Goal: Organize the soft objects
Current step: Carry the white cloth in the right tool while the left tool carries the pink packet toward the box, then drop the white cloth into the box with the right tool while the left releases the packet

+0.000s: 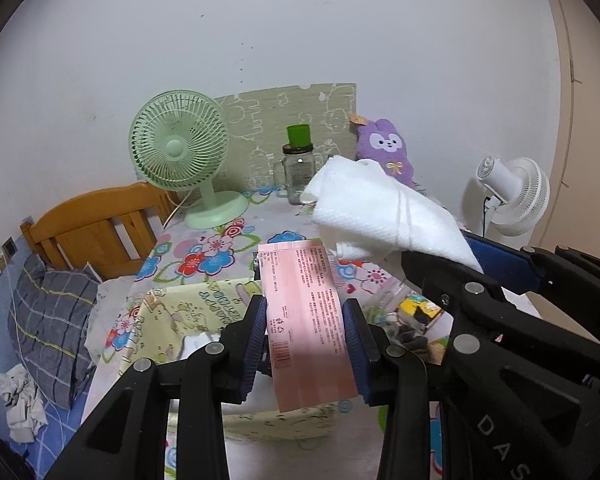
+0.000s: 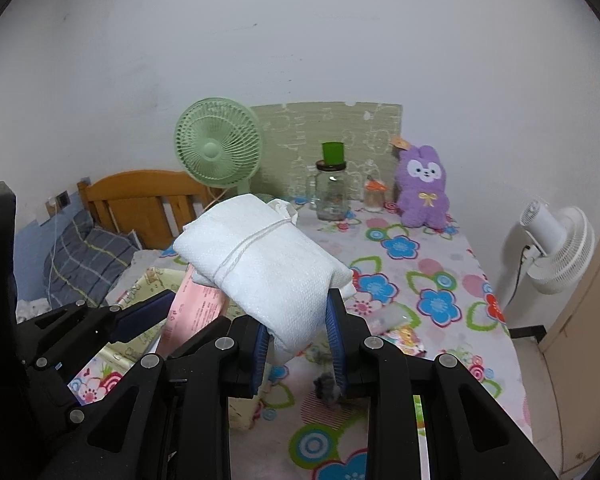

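Note:
My left gripper (image 1: 305,322) is shut on a flat pink packet (image 1: 306,320) with printed text and holds it above the table. My right gripper (image 2: 298,326) is shut on a white cloth bundle (image 2: 260,268) tied with white string, also held in the air. The bundle also shows in the left wrist view (image 1: 384,208), to the right of the pink packet. In the right wrist view the pink packet (image 2: 192,308) sits just left of and below the bundle. A purple plush rabbit (image 2: 422,190) stands at the far end of the flowered table (image 2: 420,280).
A green desk fan (image 1: 180,152), a glass jar with a green cup on top (image 2: 332,192) and a small bottle (image 2: 374,196) stand at the far edge. A yellow-green box (image 1: 204,312) and small items (image 1: 416,312) lie below. A white fan (image 2: 556,248) stands at the right, a wooden headboard (image 2: 140,200) at the left.

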The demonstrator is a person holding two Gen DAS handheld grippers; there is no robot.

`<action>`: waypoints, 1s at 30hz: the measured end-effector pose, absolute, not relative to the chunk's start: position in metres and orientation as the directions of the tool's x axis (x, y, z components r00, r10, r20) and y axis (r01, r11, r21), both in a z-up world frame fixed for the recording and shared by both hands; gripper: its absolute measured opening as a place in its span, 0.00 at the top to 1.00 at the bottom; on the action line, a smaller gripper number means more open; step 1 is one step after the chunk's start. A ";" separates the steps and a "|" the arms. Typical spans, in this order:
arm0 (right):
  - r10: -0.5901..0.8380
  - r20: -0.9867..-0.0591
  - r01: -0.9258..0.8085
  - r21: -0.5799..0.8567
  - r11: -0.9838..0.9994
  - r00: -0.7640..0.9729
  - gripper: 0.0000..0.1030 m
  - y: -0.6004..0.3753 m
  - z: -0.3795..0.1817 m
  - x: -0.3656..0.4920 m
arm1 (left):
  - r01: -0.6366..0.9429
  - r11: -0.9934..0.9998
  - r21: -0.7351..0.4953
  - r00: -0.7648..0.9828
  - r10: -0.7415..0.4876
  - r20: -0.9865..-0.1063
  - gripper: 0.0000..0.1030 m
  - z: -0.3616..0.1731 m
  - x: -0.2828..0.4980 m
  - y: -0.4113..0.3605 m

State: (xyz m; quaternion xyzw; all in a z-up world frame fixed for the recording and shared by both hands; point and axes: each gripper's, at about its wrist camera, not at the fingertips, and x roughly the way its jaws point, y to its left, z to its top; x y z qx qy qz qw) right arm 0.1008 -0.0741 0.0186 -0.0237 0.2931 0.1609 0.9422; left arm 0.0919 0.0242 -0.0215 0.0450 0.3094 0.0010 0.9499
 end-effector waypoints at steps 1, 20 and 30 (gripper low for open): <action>0.293 -0.562 -0.324 0.048 0.945 0.773 0.71 -0.070 0.018 0.102 | 0.023 0.996 0.086 0.807 0.032 -0.590 0.62 -0.022 0.093 0.029; 0.384 -0.622 -0.436 0.076 0.897 0.682 0.71 -0.005 -0.008 0.133 | -0.052 0.995 0.083 0.754 0.094 -0.650 0.62 -0.049 0.118 0.088; 0.405 -0.663 -0.469 0.091 0.878 0.629 0.71 0.023 -0.030 0.147 | -0.088 0.991 0.103 0.720 0.135 -0.681 0.60 -0.068 0.130 0.112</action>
